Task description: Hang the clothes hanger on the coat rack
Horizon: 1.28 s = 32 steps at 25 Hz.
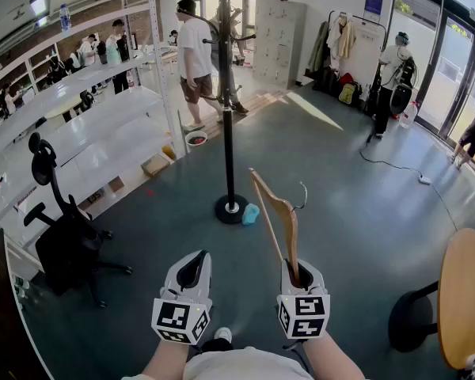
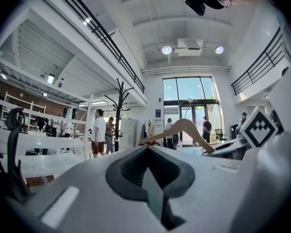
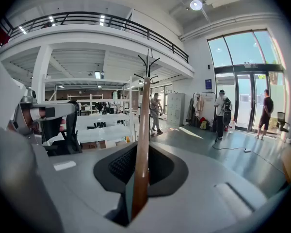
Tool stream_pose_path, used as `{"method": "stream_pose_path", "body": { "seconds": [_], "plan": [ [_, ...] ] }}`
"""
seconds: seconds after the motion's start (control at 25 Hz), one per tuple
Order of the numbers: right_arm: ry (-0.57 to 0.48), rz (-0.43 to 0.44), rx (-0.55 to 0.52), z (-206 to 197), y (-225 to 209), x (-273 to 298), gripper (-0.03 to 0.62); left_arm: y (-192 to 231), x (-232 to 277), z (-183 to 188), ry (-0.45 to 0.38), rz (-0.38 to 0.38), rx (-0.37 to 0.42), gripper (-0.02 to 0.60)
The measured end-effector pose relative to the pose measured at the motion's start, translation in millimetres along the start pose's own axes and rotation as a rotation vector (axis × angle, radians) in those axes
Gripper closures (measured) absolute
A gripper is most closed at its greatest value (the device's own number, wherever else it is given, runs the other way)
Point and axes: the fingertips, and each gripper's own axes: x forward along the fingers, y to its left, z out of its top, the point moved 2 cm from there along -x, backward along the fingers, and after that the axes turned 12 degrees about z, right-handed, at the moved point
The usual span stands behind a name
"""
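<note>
A black coat rack [image 1: 228, 125] stands on a round base [image 1: 232, 209] ahead of me on the grey floor. My right gripper [image 1: 298, 275] is shut on one arm of a wooden clothes hanger [image 1: 280, 210], which rises upright with its metal hook [image 1: 302, 195] pointing right. It is well short of the rack. In the right gripper view the hanger [image 3: 141, 144] runs up between the jaws, with the rack's hooks [image 3: 148, 63] behind it. My left gripper [image 1: 191, 272] hangs beside it, shut and empty. The left gripper view shows the hanger [image 2: 184, 125] and rack [image 2: 118, 106] beyond its jaws.
A black office chair [image 1: 59, 240] stands at left by white shelving [image 1: 87, 137]. A round wooden table [image 1: 465, 291] is at lower right. A small blue object [image 1: 251, 214] lies by the rack's base. People stand behind the rack [image 1: 194, 58]; a cable [image 1: 396, 169] crosses the floor.
</note>
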Motion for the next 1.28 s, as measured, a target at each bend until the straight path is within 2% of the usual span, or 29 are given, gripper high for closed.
{"method": "stream_pose_path", "body": {
  "seconds": [0.36, 0.72, 1.04, 1.28],
  "plan": [
    [0.0, -0.003, -0.002, -3.0, -1.6, 0.1, 0.525, -1.2, -1.8, -3.9, -0.003, -0.002, -0.003, 0.581],
    [0.012, 0.01, 0.041, -2.6, 0.6, 6.3, 0.523, 7.2, -2.3, -4.1, 0.002, 0.01, -0.008, 0.581],
    [0.047, 0.023, 0.055, -1.2, 13.4, 34.9, 0.525, 34.3, 13.3, -8.2, 0.007, -0.012, -0.025, 0.581],
    [0.035, 0.004, 0.045, 10.5, 27.3, 70.4, 0.525, 74.0, 33.2, -7.4, -0.009, -0.017, -0.021, 0.581]
  ]
}}
